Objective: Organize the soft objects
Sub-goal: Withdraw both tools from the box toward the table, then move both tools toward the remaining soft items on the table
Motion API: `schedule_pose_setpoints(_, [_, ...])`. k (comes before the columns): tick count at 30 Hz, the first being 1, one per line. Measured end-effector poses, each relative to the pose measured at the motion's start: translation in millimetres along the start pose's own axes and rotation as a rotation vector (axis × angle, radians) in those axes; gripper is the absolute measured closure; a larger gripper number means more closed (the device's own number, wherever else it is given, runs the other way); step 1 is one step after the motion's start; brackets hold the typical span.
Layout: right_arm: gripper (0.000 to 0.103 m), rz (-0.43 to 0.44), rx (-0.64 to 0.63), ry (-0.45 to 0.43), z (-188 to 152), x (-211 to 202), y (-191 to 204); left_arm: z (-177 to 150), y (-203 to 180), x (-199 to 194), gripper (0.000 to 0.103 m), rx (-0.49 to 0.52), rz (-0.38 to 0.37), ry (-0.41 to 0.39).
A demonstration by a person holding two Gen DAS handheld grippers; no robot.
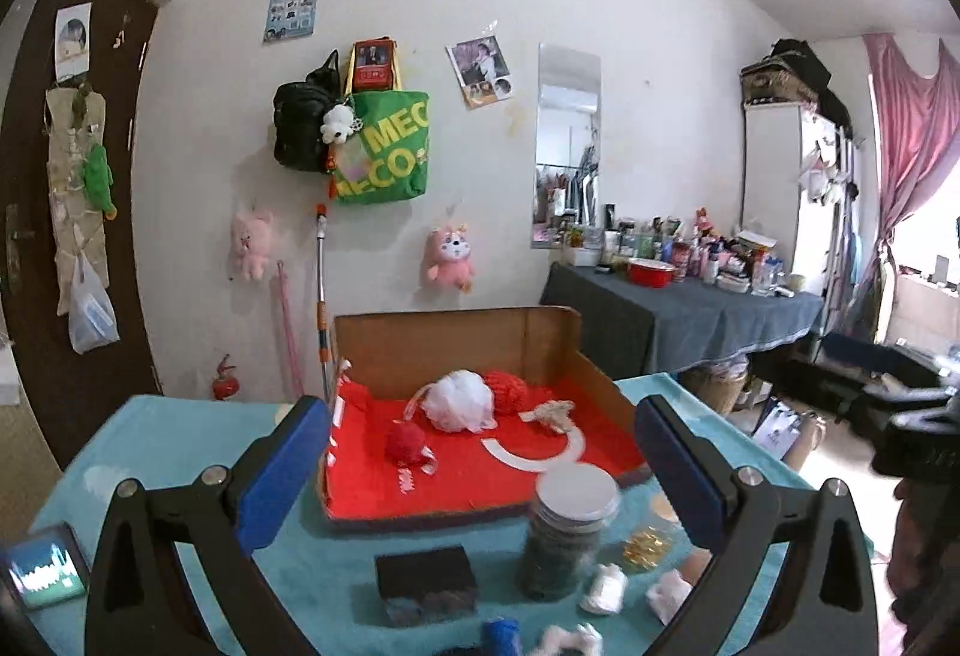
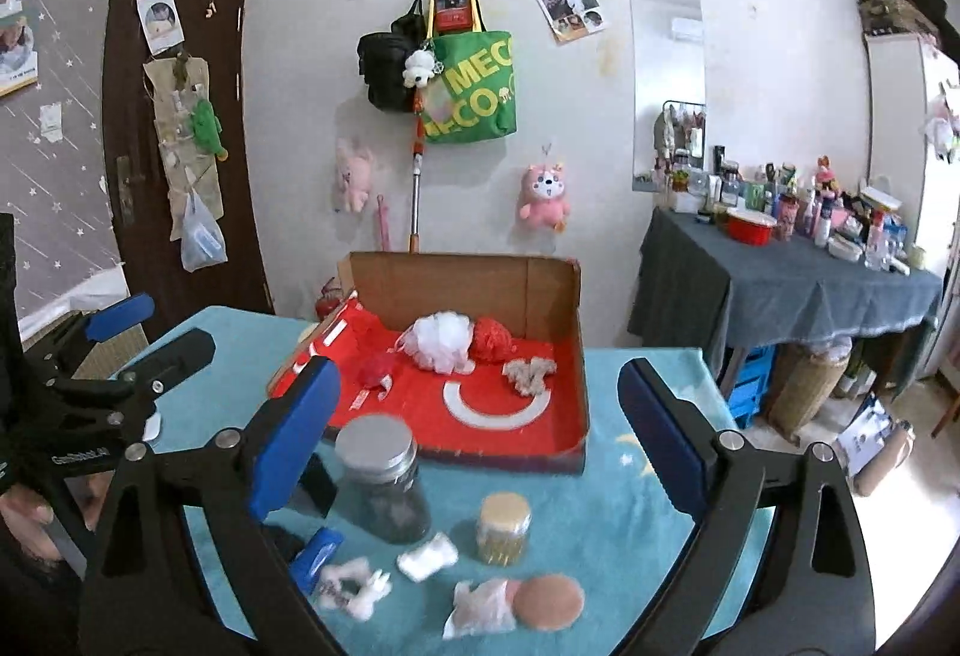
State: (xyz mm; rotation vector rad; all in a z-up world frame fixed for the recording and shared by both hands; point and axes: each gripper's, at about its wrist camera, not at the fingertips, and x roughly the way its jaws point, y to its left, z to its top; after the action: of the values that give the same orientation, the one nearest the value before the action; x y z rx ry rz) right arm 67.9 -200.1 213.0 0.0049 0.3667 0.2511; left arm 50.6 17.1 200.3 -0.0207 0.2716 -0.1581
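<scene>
A cardboard box [image 1: 540,341] [image 2: 558,290] with a red lining holds a white mesh puff [image 1: 459,401] [image 2: 441,341], a red puff [image 1: 504,391] [image 2: 491,338], a small red puff [image 1: 405,443] [image 2: 375,369] and a beige fluffy piece [image 1: 555,413] [image 2: 528,374]. On the teal table in front lie white soft wads [image 1: 603,587] [image 2: 427,557], a white fluffy toy [image 2: 354,590], a bagged white piece [image 2: 480,608] and a round tan pad [image 2: 549,601]. My left gripper [image 1: 480,476] is open and empty above the table before the box. My right gripper [image 2: 480,437] is open and empty too.
A lidded glass jar [image 1: 570,530] [image 2: 381,476], a small jar of gold pins [image 2: 504,527], a black block [image 1: 426,581], a blue item [image 2: 318,551] and a phone [image 1: 42,575] stand on the table. The left gripper [image 2: 114,356] shows at the right wrist view's left.
</scene>
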Motion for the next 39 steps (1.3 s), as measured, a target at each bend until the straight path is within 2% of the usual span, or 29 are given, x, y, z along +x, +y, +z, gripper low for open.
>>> schedule_pose_setpoints(2, [0.008,0.005,0.013,-0.005,-12.9,-6.0,1.1,-8.2,-3.7,-7.9,0.000,0.001,0.017,-0.013])
schedule_pose_setpoints(7, [0.008,-0.047,0.018,-0.049,-45.8,-23.5,4.5,-32.6,-9.1,-22.4,0.000,-0.022,-0.004,-0.011])
schedule_pose_setpoints(15, [0.006,-0.104,-0.002,-0.090,-81.2,-36.2,11.2,-66.7,-18.0,-34.0,0.000,-0.021,0.015,-0.014])
schedule_pose_setpoints(19, [0.006,-0.103,0.000,-0.099,-97.3,-36.0,11.5,-83.7,-22.0,-33.3,0.000,-0.010,0.027,-0.008])
schedule_pose_setpoints(25, [0.006,-0.116,0.048,-0.049,-127.0,-25.0,5.2,-112.4,-25.0,-22.6,0.000,-0.004,0.040,0.037])
schedule_pose_setpoints(28, [0.006,-0.155,0.031,-0.037,-141.4,-19.9,7.5,-126.2,-25.3,-14.1,0.000,-0.005,0.051,0.075])
schedule_pose_setpoints(39, [0.006,-0.146,0.066,0.092,-180.1,11.1,3.3,-158.0,-23.2,7.8,0.000,-0.022,0.072,0.164])
